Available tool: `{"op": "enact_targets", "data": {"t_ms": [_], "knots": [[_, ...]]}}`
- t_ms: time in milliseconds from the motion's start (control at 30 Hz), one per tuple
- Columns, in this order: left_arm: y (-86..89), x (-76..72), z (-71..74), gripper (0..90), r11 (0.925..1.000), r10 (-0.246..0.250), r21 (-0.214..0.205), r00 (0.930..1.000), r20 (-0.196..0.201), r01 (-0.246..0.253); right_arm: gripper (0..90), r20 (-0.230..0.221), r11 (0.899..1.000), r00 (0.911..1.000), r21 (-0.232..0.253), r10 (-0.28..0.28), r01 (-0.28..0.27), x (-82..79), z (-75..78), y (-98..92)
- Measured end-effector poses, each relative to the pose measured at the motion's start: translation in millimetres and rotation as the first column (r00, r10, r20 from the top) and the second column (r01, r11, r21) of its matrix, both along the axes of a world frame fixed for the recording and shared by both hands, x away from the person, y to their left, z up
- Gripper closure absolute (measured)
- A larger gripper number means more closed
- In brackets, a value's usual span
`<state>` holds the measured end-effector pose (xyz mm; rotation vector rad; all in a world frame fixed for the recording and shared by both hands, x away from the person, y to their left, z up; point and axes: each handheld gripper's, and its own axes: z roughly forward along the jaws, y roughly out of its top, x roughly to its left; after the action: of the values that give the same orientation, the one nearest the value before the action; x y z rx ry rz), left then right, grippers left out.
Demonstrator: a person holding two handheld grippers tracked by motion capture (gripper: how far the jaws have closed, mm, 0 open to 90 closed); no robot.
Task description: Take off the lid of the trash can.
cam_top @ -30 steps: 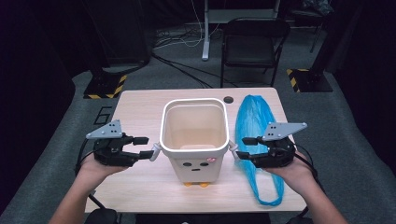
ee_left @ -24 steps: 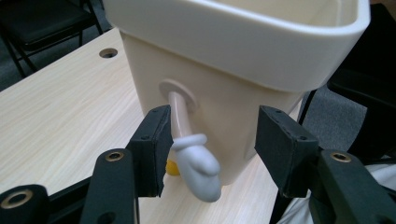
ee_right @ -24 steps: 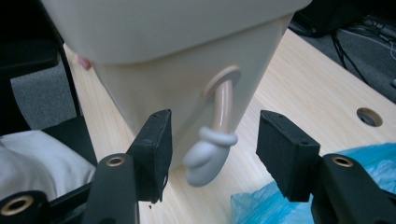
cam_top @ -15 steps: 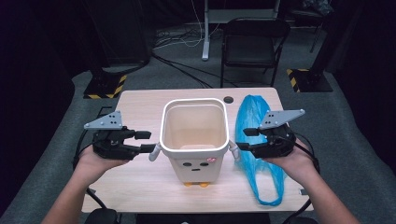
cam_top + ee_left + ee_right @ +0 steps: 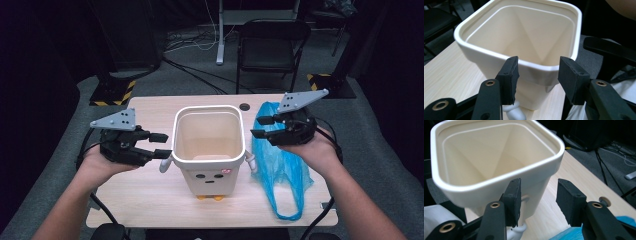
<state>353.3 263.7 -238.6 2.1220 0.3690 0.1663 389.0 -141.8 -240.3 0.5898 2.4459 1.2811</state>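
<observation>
A cream square bin (image 5: 207, 145) with a small face on its front stands in the middle of the wooden table (image 5: 150, 195). A blue plastic bag (image 5: 282, 170) lies to its right. My left gripper (image 5: 161, 145) hovers at the bin's left side near the rim, open; its jaws have just narrowed a little with nothing between them. In the left gripper view the left gripper (image 5: 539, 62) faces the bin (image 5: 524, 37). My right gripper (image 5: 260, 127) hangs above the bag by the bin's right rim, open, jaws just closing on nothing. The right gripper (image 5: 538, 185) faces the bin (image 5: 486, 165).
A black folding chair (image 5: 272, 50) stands behind the table, with cables on the floor beside it. A round cable hole (image 5: 244, 106) sits near the table's far edge. The bin has small white side arms (image 5: 165, 164) and yellow feet (image 5: 210, 197).
Both hands have risen, carrying the grippers from the bin's mid-height up to its rim. The right jaws stand slightly narrower. Bin and bag have not moved.
</observation>
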Motion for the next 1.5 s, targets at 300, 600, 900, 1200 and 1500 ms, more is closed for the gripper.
{"op": "enact_targets", "data": {"t_ms": [300, 600, 900, 1200, 1500], "knots": [[-20.1, 1.9, 9.0, 48.3, 0.9952, -0.078, 0.059, 0.9970, 0.003, 0.077, 51.4, 0.021, 0.992, 0.9980, -0.116, 0.060, -0.057, 20.8, 18.3, 19.5], [-36.6, 1.1, 11.1, 51.5, 0.9851, -0.140, 0.097, 0.9897, -0.027, 0.142, 53.6, 0.001, 0.981, 0.9931, -0.159, 0.117, -0.115, 39.0, 25.5, 41.7], [-47.6, 4.7, 7.6, 53.4, 0.9780, -0.173, 0.110, 0.9838, -0.047, 0.177, 54.5, -0.024, 0.977, 0.9935, -0.181, 0.111, -0.114, 59.6, 21.2, 58.9], [-61.8, 8.0, -0.5, 59.7, 0.9687, -0.212, 0.111, 0.9728, -0.092, 0.222, 55.6, -0.069, 0.978, 0.9926, -0.176, 0.099, -0.110, 82.6, 8.6, 66.6], [-70.5, 10.2, -7.1, 65.7, 0.9600, -0.238, 0.126, 0.9657, -0.104, 0.250, 60.3, -0.109, 0.980, 0.9891, -0.161, 0.100, -0.116, 95.5, 1.6, 72.0]]}}
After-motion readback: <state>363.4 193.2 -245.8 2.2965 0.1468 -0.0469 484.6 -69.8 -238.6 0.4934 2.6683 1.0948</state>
